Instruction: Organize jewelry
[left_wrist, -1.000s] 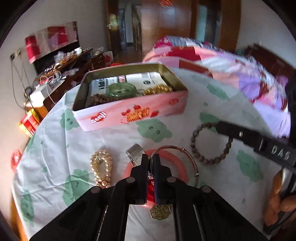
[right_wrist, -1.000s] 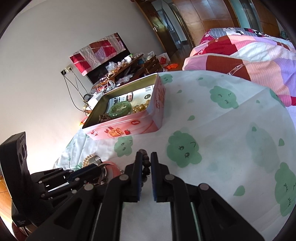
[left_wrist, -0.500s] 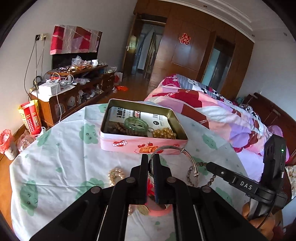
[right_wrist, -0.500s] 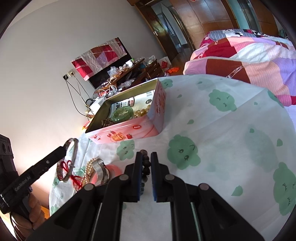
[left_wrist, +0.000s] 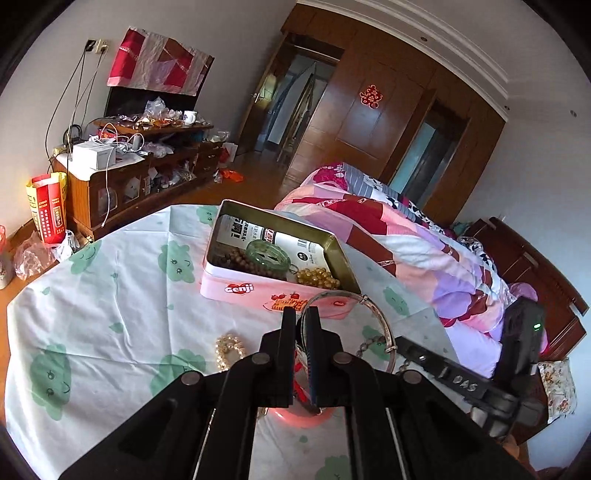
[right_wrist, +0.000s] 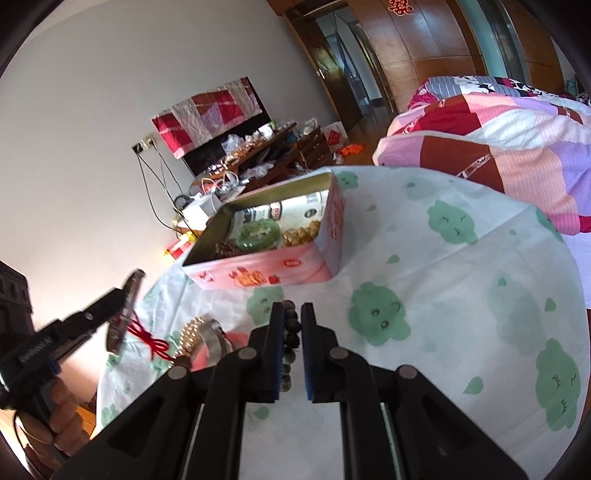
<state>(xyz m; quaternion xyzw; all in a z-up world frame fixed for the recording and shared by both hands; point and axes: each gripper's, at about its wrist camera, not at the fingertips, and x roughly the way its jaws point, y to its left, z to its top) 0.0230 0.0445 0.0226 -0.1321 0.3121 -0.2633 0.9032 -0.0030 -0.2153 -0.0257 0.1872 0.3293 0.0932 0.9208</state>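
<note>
Now the silver bangle (left_wrist: 364, 314), clamped in the left tongs (left_wrist: 300, 328), has risen off the surface (left_wrist: 122, 295) toward the pink tin (left_wrist: 266, 291), ready for dropping in; right tongs (right_wrist: 292, 325) grip the wooden bead bracelet (right_wrist: 291, 321).

The left gripper (left_wrist: 300, 314) is clamped tight, angled downward above the tabletop. The right gripper (right_wrist: 292, 314) is pinched nearly closed, also tilted down, low over the tabletop.
</note>
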